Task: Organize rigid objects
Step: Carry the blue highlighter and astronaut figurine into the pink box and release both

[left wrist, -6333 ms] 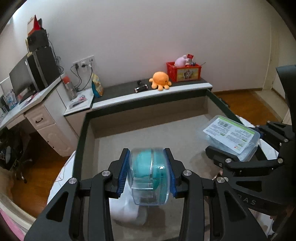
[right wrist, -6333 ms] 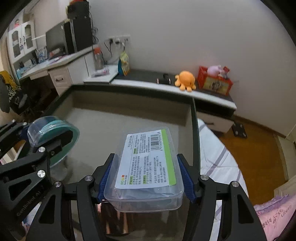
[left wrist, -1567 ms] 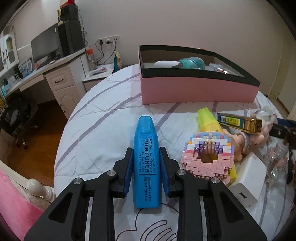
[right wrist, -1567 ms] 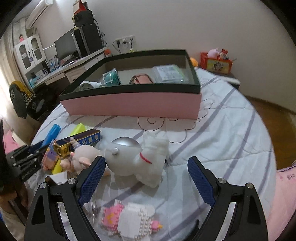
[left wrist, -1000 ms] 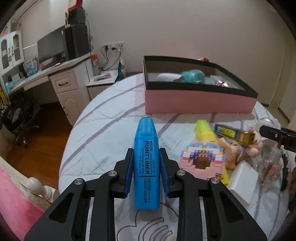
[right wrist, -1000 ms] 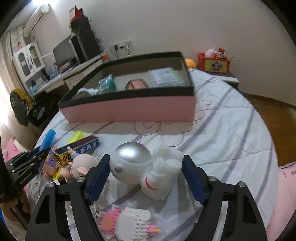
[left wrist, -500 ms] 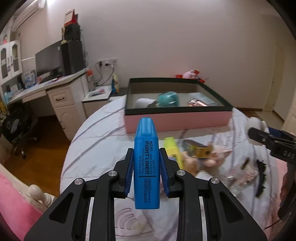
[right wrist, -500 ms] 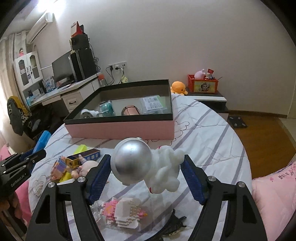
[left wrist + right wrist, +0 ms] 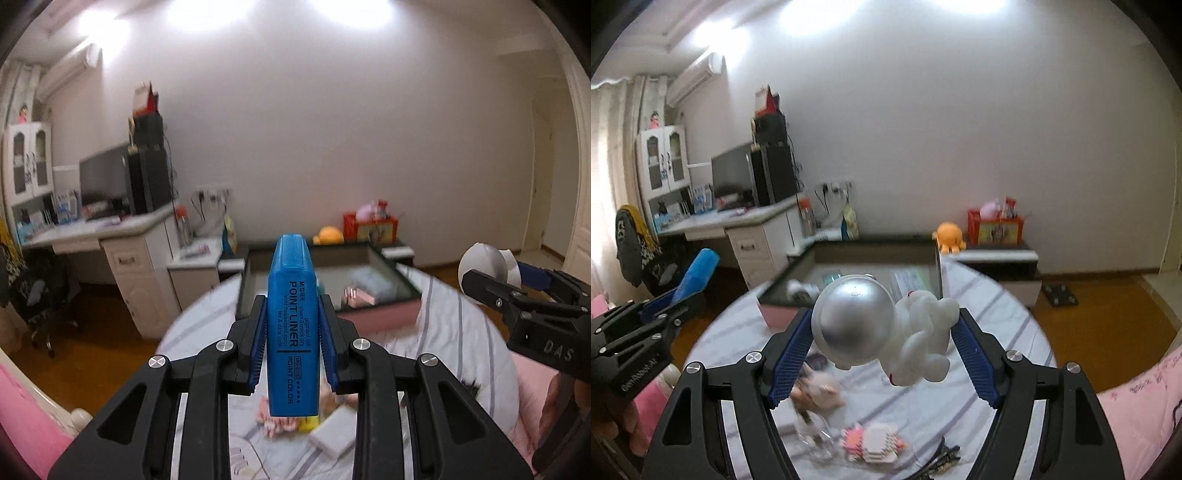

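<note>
Jaws on both tools are loaded: the left gripper [image 9: 291,332] pinches a blue highlighter [image 9: 293,325] by its flat sides, cap end pointing away from the camera, and the right gripper [image 9: 882,332] clamps a white astronaut figure [image 9: 886,328] across its silver helmet and body, blue pads pressing on either side. Both things hang clear above the bed [image 9: 990,314], so the step in hand looks like the carry toward the pink box [image 9: 384,317], which sits at about 12 o'clock ahead of each tool, black-rimmed and open-topped. Several items already lie inside it, though blur hides which ones exactly.

Loose things remain on the bedcover: a brick-built pink piece [image 9: 875,443] at 6 o'clock under the right tool, a small doll [image 9: 820,391] at 7 o'clock, a white charger block [image 9: 332,435] and black hair clips [image 9: 942,458].

Next, I judge, each tool must travel over the near rim, descend into a free patch of the box floor and only then release. The astronaut is bulky and rounded, so it may roll against its neighbours; the highlighter needs a gap beside the items on the left.
</note>
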`<state>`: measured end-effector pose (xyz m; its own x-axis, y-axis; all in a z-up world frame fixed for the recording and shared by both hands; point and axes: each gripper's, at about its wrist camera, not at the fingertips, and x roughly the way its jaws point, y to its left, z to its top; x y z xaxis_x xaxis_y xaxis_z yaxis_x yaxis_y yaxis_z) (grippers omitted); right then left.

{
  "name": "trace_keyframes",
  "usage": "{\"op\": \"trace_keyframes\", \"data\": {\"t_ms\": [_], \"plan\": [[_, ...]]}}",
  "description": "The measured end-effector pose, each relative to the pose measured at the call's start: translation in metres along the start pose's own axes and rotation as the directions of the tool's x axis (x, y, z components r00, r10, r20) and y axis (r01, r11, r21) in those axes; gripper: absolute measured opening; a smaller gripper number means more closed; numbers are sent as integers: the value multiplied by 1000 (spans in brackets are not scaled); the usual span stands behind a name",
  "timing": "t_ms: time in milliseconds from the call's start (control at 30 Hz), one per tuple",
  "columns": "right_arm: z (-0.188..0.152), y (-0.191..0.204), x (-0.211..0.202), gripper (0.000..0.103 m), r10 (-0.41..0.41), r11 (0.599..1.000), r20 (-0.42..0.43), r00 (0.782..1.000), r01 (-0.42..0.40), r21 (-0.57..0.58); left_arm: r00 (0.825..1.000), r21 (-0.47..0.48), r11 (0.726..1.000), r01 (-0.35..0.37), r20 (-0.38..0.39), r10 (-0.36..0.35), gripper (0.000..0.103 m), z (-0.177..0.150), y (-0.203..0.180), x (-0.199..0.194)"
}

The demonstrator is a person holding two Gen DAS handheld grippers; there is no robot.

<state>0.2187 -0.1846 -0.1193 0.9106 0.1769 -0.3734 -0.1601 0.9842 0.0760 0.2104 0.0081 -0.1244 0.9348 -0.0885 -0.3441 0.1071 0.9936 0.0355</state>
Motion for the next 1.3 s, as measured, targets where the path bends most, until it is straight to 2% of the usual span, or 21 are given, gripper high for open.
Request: {"op": "trace_keyframes", "data": {"t_ms": [200, 367, 633, 833, 1033, 1167, 1300], "plan": [[26, 13, -22, 77, 13, 1000, 95, 995, -11, -18, 995, -3, 1000, 2, 100, -1, 27, 28, -2, -19], [39, 21, -23, 77, 21, 999, 121, 992, -16, -42, 989, -2, 1000, 8, 150, -8, 27, 46, -1, -25], [50, 21, -1, 77, 21, 998, 113, 993, -15, -55, 990, 18, 1000, -9, 141, 6, 27, 56, -3, -2], [56, 13, 39, 77, 12, 998, 56, 998, -9, -57, 997, 37, 999, -6, 83, 3, 27, 54, -7, 40], [57, 5, 100, 77, -8, 997, -35, 999, 6, -73, 1000, 46, 999, 5, -21, -4, 27, 50, 1, 115], [48, 2, 147, 77, -10, 996, -127, 992, -2, -91, 994, 43, 999, 18, -112, -13, 27, 41, 8, 166], [36, 1, 191, 77, -17, 994, -233, 972, -8, -107, 980, 49, 999, 11, -199, -1, 27, 26, 12, 210]]}}
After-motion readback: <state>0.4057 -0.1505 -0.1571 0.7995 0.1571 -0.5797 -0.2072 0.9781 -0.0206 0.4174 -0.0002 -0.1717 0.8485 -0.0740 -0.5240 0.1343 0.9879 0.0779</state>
